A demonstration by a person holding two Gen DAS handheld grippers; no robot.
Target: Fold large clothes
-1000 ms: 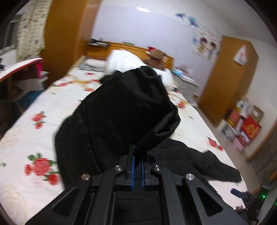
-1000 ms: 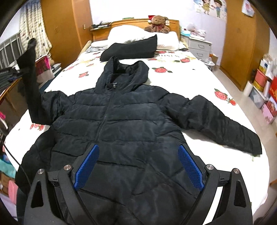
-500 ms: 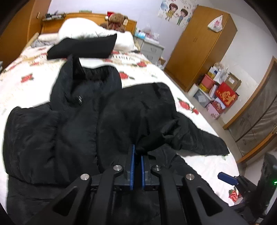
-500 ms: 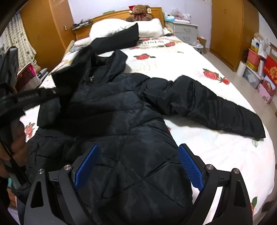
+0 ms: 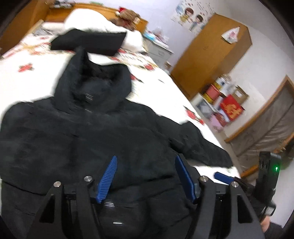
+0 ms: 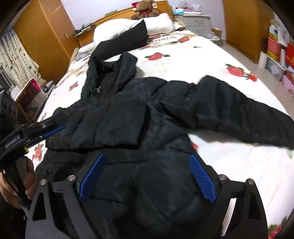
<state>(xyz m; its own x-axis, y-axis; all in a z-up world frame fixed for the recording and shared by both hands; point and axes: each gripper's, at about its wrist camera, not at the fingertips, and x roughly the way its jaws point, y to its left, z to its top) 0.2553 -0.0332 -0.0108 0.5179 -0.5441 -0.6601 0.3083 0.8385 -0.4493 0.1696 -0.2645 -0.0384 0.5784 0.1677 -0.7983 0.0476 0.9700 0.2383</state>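
Sleeve fabric that was pinched between the blue pads of the left gripper (image 5: 146,176) half a second ago is out of them; its jaws have just been opening and stand apart over the front of the black puffer jacket (image 6: 147,139) with nothing between them. That sleeve (image 6: 108,121), held up in the air a second ago, now lies folded across the jacket's chest, its cuff end reaching toward the middle of the body. The other sleeve (image 6: 242,114) is stretched out to the side on the rose-printed bedsheet (image 6: 193,60), as it was before.

The jacket lies front up on the bed, hood (image 6: 112,73) toward the headboard, where a folded black garment (image 6: 123,44) leans on a white pillow (image 6: 159,23) under a teddy bear (image 6: 145,8).

Seen from the right wrist, the left gripper slants down from the bed's left edge, its tip just beside the folded sleeve, a hand (image 6: 22,185) around its handle. The right gripper (image 6: 147,176) hovers over the lower part of the jacket, angled downward, jaws spread wide and empty, as in both earlier views. In the left view, which is blurred, its blue tip shows near the outstretched cuff.
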